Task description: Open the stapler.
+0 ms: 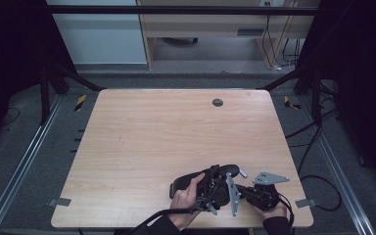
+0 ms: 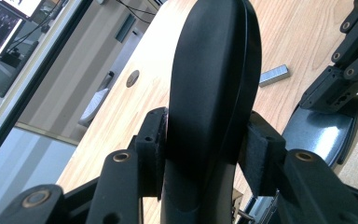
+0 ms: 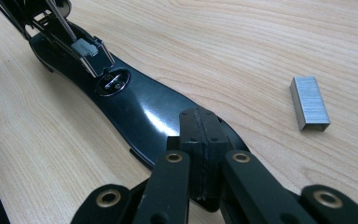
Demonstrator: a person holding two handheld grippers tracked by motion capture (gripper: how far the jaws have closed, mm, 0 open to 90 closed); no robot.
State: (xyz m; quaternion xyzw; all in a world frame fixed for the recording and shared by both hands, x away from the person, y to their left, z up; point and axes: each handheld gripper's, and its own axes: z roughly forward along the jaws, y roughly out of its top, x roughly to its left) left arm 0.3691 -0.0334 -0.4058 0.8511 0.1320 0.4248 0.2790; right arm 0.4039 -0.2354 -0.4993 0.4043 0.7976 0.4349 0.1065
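The stapler's lid hides the table behind the left gripper's fingers.

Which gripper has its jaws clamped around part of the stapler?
The left gripper: its jaws squeeze the black lid between them; those of the right gripper meet, empty, atop the base.

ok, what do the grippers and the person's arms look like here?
Both the left gripper and the right gripper are black linkage builds with brass-coloured pivot pins and flat black pads. Each carries a grey three-cornered plate and trails a black cable. The person wears dark sleeves; hands bare.
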